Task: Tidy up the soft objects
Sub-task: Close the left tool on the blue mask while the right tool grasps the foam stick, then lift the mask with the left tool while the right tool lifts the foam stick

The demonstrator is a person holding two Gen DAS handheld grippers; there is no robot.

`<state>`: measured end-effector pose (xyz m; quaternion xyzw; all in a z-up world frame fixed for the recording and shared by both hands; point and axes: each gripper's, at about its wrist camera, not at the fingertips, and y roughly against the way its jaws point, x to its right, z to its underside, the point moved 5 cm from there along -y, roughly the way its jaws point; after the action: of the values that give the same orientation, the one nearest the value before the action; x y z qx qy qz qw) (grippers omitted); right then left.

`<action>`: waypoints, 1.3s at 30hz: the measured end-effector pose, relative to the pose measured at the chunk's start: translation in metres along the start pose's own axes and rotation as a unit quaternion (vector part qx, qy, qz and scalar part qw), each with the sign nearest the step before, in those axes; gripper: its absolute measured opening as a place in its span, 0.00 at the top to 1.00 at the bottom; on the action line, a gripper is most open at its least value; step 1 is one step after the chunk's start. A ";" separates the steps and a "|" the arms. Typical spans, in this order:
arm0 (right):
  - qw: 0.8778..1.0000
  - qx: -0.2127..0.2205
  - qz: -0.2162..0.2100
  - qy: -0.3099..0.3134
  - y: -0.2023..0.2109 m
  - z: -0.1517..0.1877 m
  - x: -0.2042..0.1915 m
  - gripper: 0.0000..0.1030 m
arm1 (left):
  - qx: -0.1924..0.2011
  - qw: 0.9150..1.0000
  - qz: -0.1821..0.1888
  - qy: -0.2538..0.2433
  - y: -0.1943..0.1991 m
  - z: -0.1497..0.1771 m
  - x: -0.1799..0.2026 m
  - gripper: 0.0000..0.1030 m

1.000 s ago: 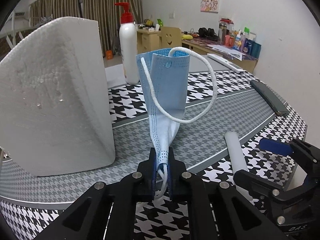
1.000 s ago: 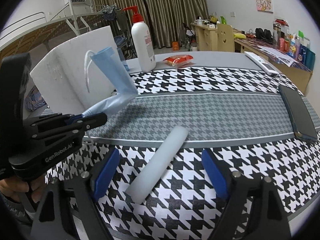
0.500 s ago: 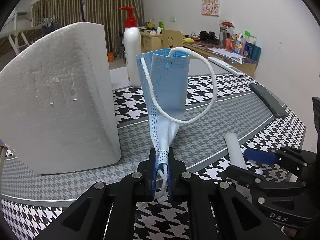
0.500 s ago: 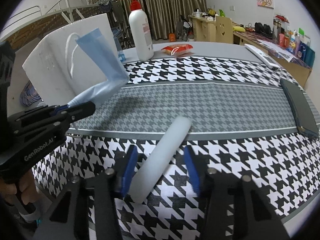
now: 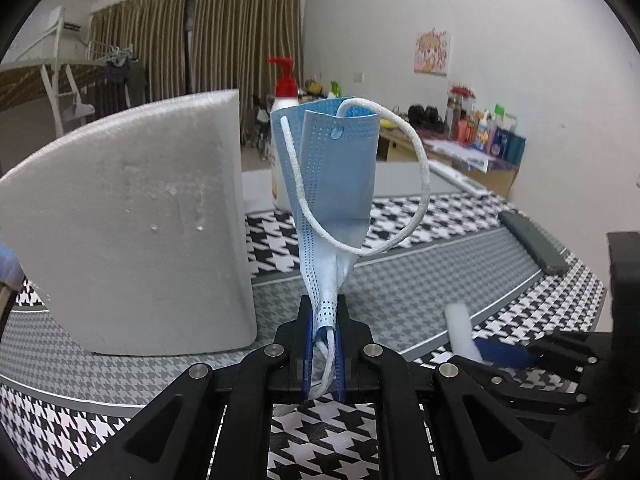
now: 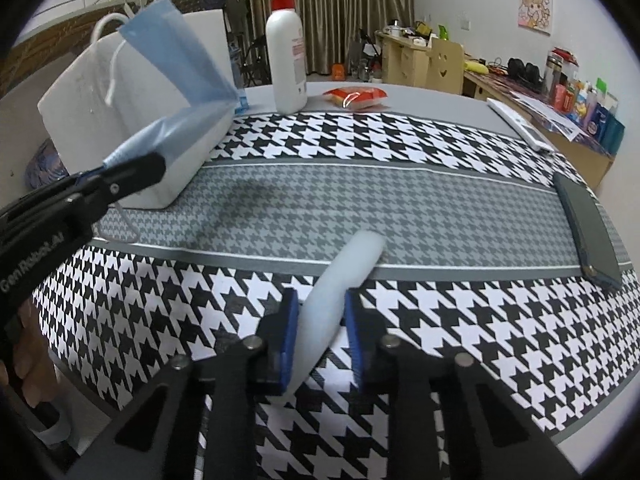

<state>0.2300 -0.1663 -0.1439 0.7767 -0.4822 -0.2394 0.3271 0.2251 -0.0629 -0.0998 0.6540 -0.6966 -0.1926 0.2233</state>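
Observation:
My left gripper [image 5: 323, 320] is shut on the lower end of a blue face mask [image 5: 336, 168], which stands up from the jaws with its white ear loop [image 5: 420, 184] hanging to the right. In the right wrist view the mask [image 6: 180, 56] rises at upper left, in front of a white foam block [image 6: 100, 92]. A white foam roll [image 6: 344, 276] lies on the houndstooth cloth [image 6: 440, 216]. My right gripper [image 6: 320, 312] is closing around its near half, and both blue pads touch its sides. The left wrist view shows the roll [image 5: 458, 324] at lower right.
The foam block [image 5: 140, 220] stands just left of the mask. Behind are a white pump bottle [image 6: 285, 60] and a red snack packet [image 6: 354, 96]. A dark flat phone-like slab [image 6: 588, 224] lies at the cloth's right edge, a white remote [image 6: 520, 124] beyond it.
The right gripper's jaws have come in from wide open to touch the foam roll on both sides. The left gripper has tilted up slightly, still holding the mask.

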 end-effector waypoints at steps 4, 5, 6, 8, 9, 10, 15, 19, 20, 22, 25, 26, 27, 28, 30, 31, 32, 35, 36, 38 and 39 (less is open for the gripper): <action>1.000 0.016 -0.024 -0.006 0.006 0.001 0.004 0.83 | 0.020 1.000 0.003 0.009 0.009 -0.001 -0.003 0.91; 0.999 0.016 -0.029 -0.008 0.006 0.001 0.006 0.85 | 0.021 1.000 0.000 0.010 0.010 0.000 -0.005 0.91; 0.999 0.019 -0.032 -0.011 0.007 0.000 0.007 0.87 | 0.020 1.000 0.000 0.014 0.010 0.001 -0.006 0.91; 0.999 0.023 -0.032 -0.012 0.008 -0.002 0.009 0.90 | 0.019 1.000 0.001 0.013 0.010 0.002 -0.005 0.91; 0.999 0.024 -0.033 -0.013 0.009 -0.002 0.009 0.90 | 0.019 1.000 0.001 0.013 0.012 0.002 -0.006 0.91; 0.999 0.026 -0.034 -0.011 0.010 -0.002 0.007 0.89 | 0.019 1.000 0.002 0.014 0.012 0.001 -0.004 0.91; 0.999 0.023 -0.028 -0.007 0.009 0.000 0.002 0.90 | 0.018 1.000 0.003 0.010 0.016 0.004 -0.006 0.91; 0.999 0.035 -0.035 -0.005 0.017 -0.003 0.000 0.90 | 0.019 1.000 0.007 0.006 0.019 0.006 -0.004 0.91; 0.999 0.040 -0.035 -0.004 0.020 -0.004 0.000 0.90 | 0.020 1.000 0.008 0.006 0.020 0.006 -0.004 0.91; 0.998 0.046 -0.037 -0.004 0.024 -0.008 -0.001 0.90 | 0.022 1.000 0.007 0.007 0.023 0.007 -0.007 0.91; 0.997 0.057 -0.043 -0.002 0.029 -0.013 -0.006 0.90 | 0.026 1.000 0.004 0.006 0.030 0.007 -0.010 0.91; 0.997 0.060 -0.045 -0.001 0.030 -0.014 -0.007 0.90 | 0.028 1.000 0.002 0.005 0.031 0.006 -0.011 0.91; 0.997 0.065 -0.046 0.000 0.032 -0.016 -0.009 0.90 | 0.032 0.999 0.001 0.005 0.034 0.005 -0.012 0.91; 0.996 0.070 -0.049 0.001 0.035 -0.018 -0.010 0.90 | 0.034 0.999 0.000 0.005 0.036 0.005 -0.013 0.91; 0.996 0.079 -0.051 0.002 0.040 -0.023 -0.014 0.90 | 0.038 0.999 -0.002 0.007 0.040 0.004 -0.016 0.91; 0.995 0.083 -0.052 0.003 0.041 -0.025 -0.015 0.90 | 0.040 0.999 -0.004 0.007 0.042 0.004 -0.017 0.91; 0.995 0.087 -0.053 0.003 0.043 -0.027 -0.016 0.90 | 0.042 0.999 -0.004 0.007 0.045 0.004 -0.019 0.91; 0.994 0.096 -0.056 0.004 0.047 -0.032 -0.019 0.90 | 0.047 0.999 -0.008 0.008 0.052 0.004 -0.025 0.91; 0.994 0.098 -0.057 0.005 0.048 -0.034 -0.021 0.90 | 0.048 0.999 -0.010 0.009 0.054 0.004 -0.028 0.91; 0.993 0.105 -0.060 0.006 0.050 -0.037 -0.025 0.90 | 0.050 0.999 -0.011 0.009 0.058 0.003 -0.032 0.91; 0.992 0.108 -0.062 0.005 0.051 -0.038 -0.026 0.90 | 0.051 0.999 -0.014 0.008 0.060 0.003 -0.033 0.91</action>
<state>0.2150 -0.1489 -0.0789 0.8372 -0.4543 -0.2017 0.2280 0.1754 -0.0260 -0.0708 0.6756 -0.6946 -0.1545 0.1929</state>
